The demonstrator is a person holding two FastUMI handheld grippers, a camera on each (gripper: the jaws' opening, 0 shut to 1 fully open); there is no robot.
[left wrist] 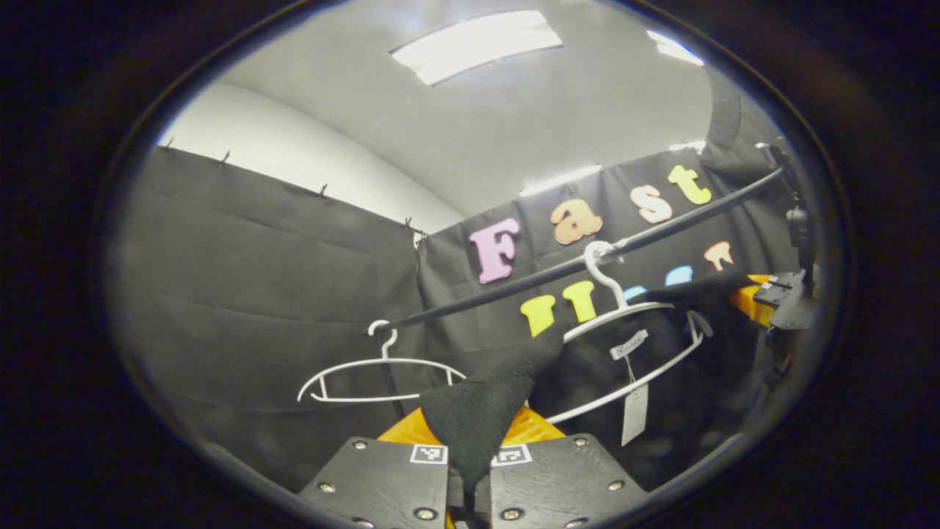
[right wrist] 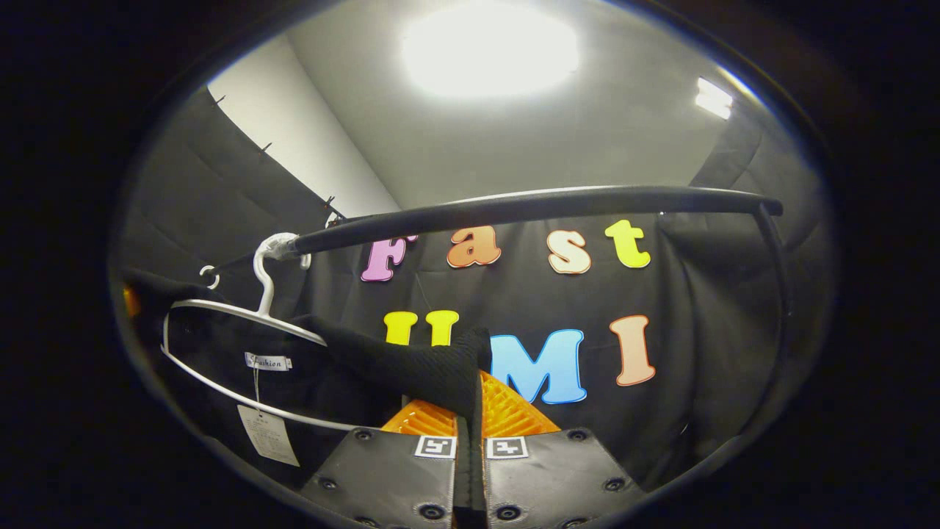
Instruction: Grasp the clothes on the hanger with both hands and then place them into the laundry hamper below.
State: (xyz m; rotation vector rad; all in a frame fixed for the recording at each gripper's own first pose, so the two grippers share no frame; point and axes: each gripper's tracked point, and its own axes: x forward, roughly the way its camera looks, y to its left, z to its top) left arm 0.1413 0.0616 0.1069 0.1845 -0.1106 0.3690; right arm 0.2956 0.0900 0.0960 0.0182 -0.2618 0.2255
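Observation:
A black garment (left wrist: pixel 587 367) hangs on a tilted white hanger (left wrist: pixel 646 308) hooked over the black rail (left wrist: pixel 514 286), a paper tag (left wrist: pixel 635 415) dangling from it. My left gripper (left wrist: pixel 470 441) is shut on a stretched fold of one shoulder. In the left gripper view the right gripper (left wrist: pixel 771 297) shows at the far right, holding the other shoulder. In the right gripper view my right gripper (right wrist: pixel 470 419) is shut on a pulled-out fold of the black garment (right wrist: pixel 411 367), which still lies over the white hanger (right wrist: pixel 242 312) under the rail (right wrist: pixel 529 206).
A second, bare white hanger (left wrist: pixel 382 367) hangs on the rail to the left of the clothed one. Black cloth walls close in behind and on both sides. The rail's upright post (right wrist: pixel 778 279) bends down at the right.

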